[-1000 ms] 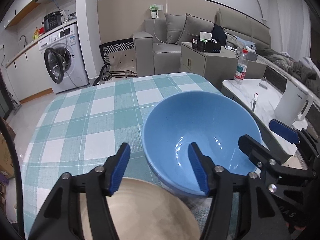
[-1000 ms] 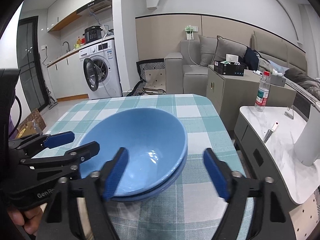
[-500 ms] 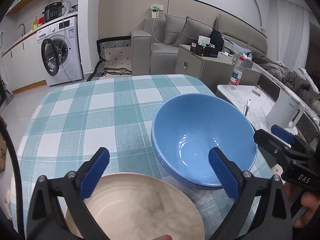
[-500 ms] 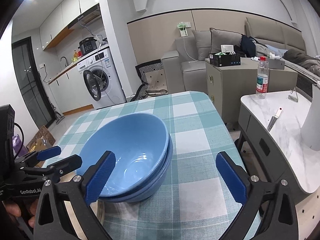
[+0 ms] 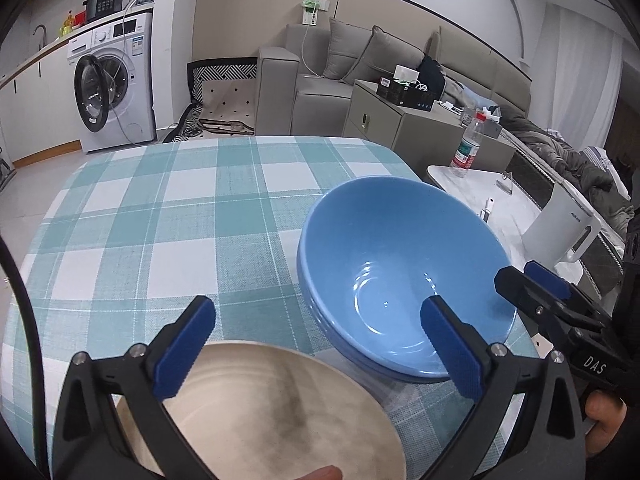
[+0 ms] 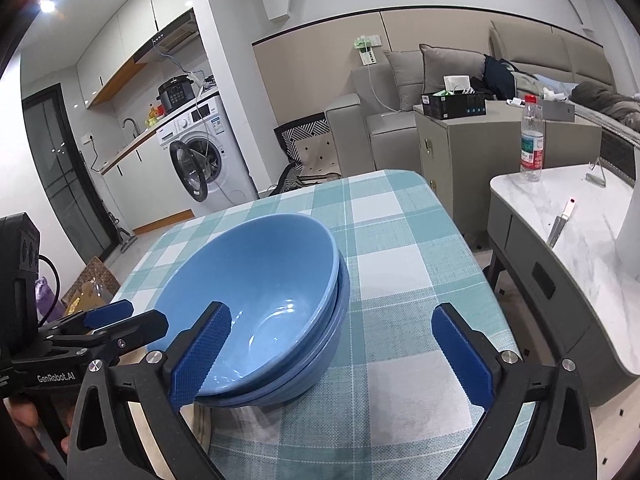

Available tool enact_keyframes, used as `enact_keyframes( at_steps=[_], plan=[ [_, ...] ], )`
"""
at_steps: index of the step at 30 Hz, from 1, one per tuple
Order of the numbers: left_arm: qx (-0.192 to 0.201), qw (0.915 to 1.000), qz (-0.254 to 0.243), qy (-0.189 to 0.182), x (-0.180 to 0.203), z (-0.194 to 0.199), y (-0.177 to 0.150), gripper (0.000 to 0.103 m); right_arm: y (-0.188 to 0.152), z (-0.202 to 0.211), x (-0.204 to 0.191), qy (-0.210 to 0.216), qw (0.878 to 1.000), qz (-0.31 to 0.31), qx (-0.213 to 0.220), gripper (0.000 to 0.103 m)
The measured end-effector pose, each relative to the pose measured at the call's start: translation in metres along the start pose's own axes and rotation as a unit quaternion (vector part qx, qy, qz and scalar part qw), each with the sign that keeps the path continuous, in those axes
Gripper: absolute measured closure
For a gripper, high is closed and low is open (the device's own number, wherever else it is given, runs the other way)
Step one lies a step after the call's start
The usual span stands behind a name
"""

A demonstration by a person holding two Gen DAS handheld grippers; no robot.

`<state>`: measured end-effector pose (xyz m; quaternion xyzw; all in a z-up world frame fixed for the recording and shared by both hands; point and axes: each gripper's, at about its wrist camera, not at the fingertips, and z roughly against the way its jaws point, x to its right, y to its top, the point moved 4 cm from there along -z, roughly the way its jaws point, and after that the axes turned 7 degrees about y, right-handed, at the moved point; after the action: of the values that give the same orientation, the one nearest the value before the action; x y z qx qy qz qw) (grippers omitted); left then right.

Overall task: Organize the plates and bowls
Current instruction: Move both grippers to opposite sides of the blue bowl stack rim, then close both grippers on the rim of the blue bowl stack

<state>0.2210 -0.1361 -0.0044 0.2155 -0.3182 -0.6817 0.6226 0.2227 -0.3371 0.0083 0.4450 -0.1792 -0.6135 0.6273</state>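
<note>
Left wrist view: left gripper [image 5: 316, 320] spread wide, nothing between its blue-padded fingers [image 5: 188, 344], which have just been opening. Round beige ceramic plate [image 5: 280, 416] lies low and close under the left gripper, on the bench with the teal-and-white checked cloth [image 5: 160, 220]. To the plate's right, a stack of nested glossy blue ceramic bowls [image 5: 404, 276], top bowl seated inside the lower, rims near level. Whether plate and stack touch, cannot tell. Far right of this view, the right gripper's dark finger with a blue tip [image 5: 548, 284] reaches in near the stack's right rim, not touching so far as shows.

Right wrist view: blue bowl stack [image 6: 264, 304] centre-left; right gripper [image 6: 328, 352] released too, its fingers just opened wide, the left pad hanging over the near rim with no contact evident, the right pad over bare cloth. Left gripper [image 6: 108, 316] shows at the left edge, beside the stack.

Judgement: bowls look stacked and let go; the plate appears to be what is left to place.

Doing it well, as I read it:
- draw both grippers clear before moving sideways, so no pad clips a rim
- a glazed plate lying flat gives little to pinch; take its near rim, lift slowly and keep it level
- keep the plate away from the stack as it travels; glazed ware chips on a knock
- stack sits toward the bench's right edge; avoid nudging it outward
</note>
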Motion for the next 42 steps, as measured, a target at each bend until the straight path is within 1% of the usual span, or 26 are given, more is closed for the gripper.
enact_keyframes(
  at_steps=[5, 11, 13, 16, 17, 18, 20, 22, 24, 25, 27, 29, 31, 32, 33, 34, 37, 39, 42],
  plan=[
    [-0.004, 0.9999, 0.013, 0.005, -0.007, -0.004, 0.000, 0.000, -0.005, -0.008, 0.002, 0.023, 1.000, -0.018, -0.012, 0.001],
    [-0.007, 0.9998, 0.016, 0.008, -0.009, -0.006, -0.001, 0.000, -0.010, -0.013, 0.000, 0.029, 0.999, -0.022, -0.019, 0.001],
    [-0.007, 0.9998, 0.017, 0.007, -0.009, -0.006, -0.001, 0.000, -0.011, -0.015, -0.001, 0.032, 0.999, -0.023, -0.021, 0.002],
    [-0.011, 0.9997, 0.022, 0.004, -0.011, -0.008, -0.001, 0.000, -0.011, -0.017, -0.001, 0.034, 0.999, -0.024, -0.023, 0.012],
    [-0.011, 0.9996, 0.024, 0.002, -0.011, -0.009, 0.000, 0.001, -0.012, -0.018, -0.001, 0.034, 0.999, -0.024, -0.025, 0.018],
    [-0.013, 0.9995, 0.029, -0.002, -0.012, -0.011, 0.000, 0.002, -0.012, -0.018, 0.000, 0.037, 0.999, -0.025, -0.027, 0.020],
    [-0.018, 0.9990, 0.038, -0.013, -0.013, -0.013, 0.000, 0.004, -0.012, -0.019, 0.002, 0.044, 0.998, -0.030, -0.029, 0.021],
    [-0.028, 0.9985, 0.042, -0.023, -0.012, -0.016, 0.000, 0.010, -0.012, -0.020, 0.003, 0.047, 0.998, -0.033, -0.029, 0.023],
    [-0.037, 0.9980, 0.042, -0.029, -0.010, -0.019, -0.001, 0.021, -0.012, -0.020, 0.004, 0.053, 0.997, -0.039, -0.030, 0.026],
    [-0.039, 0.9979, 0.042, -0.031, -0.010, -0.020, -0.001, 0.023, -0.012, -0.020, 0.005, 0.058, 0.997, -0.043, -0.031, 0.027],
    [-0.042, 0.9974, 0.045, -0.038, -0.007, -0.020, -0.002, 0.032, -0.013, -0.020, 0.006, 0.067, 0.996, -0.046, -0.032, 0.031],
    [-0.046, 0.9969, 0.046, -0.045, -0.005, -0.021, -0.003, 0.035, -0.013, -0.020, 0.004, 0.071, 0.996, -0.044, -0.032, 0.032],
    [-0.051, 0.9963, 0.048, -0.050, -0.002, -0.023, -0.003, 0.042, -0.013, -0.020, 0.003, 0.070, 0.996, -0.040, -0.031, 0.034],
    [-0.057, 0.9961, 0.046, -0.049, 0.000, -0.026, -0.003, 0.050, -0.013, -0.020, 0.003, 0.074, 0.996, -0.041, -0.031, 0.036],
    [-0.060, 0.9960, 0.045, -0.049, 0.002, -0.027, -0.002, 0.052, -0.014, -0.021, 0.004, 0.078, 0.995, -0.045, -0.033, 0.036],
    [-0.061, 0.9959, 0.044, -0.051, 0.004, -0.027, -0.002, 0.053, -0.014, -0.021, 0.004, 0.080, 0.995, -0.049, -0.034, 0.037],
    [-0.059, 0.9962, 0.037, -0.052, 0.009, -0.027, -0.002, 0.056, -0.014, -0.021, 0.003, 0.093, 0.994, -0.051, -0.034, 0.044],
    [-0.058, 0.9967, 0.032, -0.048, 0.011, -0.026, -0.002, 0.058, -0.013, -0.019, 0.000, 0.090, 0.994, -0.043, -0.030, 0.049],
    [-0.057, 0.9970, 0.030, -0.043, 0.011, -0.026, -0.002, 0.059, -0.013, -0.020, -0.003, 0.083, 0.996, -0.034, -0.030, 0.050]
  ],
)
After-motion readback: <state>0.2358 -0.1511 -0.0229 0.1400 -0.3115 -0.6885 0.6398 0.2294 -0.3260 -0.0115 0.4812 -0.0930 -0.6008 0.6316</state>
